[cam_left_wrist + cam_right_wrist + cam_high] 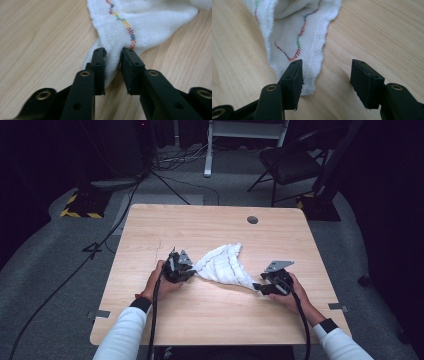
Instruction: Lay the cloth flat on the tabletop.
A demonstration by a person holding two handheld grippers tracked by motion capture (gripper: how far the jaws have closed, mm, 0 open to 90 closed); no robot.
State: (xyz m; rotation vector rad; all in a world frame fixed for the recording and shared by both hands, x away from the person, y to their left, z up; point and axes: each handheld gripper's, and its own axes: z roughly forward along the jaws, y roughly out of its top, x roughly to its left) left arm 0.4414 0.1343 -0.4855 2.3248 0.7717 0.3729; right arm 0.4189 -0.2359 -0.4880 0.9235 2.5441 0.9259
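White cloth [223, 266] lying crumpled near the middle of the wooden worktop [210, 320], stretched between the two grippers, with one corner peaked toward the far edge. Multicoloured zigzag stitching along the hem, seen in both gripper views. Left gripper [186, 271] at the cloth's left end, held in the person's left hand [159, 282]; in the left gripper view, jaws drawn nearly together with a bunched fold of cloth [140, 22] pinched between them, apparently a firm grip, though contact on the inner pad faces is partly hidden by fabric. Right gripper [258, 286] at the cloth's right end, held in the right hand [295, 296]; in the right gripper view, jaws standing wide apart, nothing clamped, the cloth's corner [294, 37] lying just beside and partly in front of the left-hand jaw, bare worktop [372, 32] showing across the rest of the gap. Cables trailing from both grippers toward the near edge. Folding chair [290, 162] on the floor beyond the worktop, well apart.
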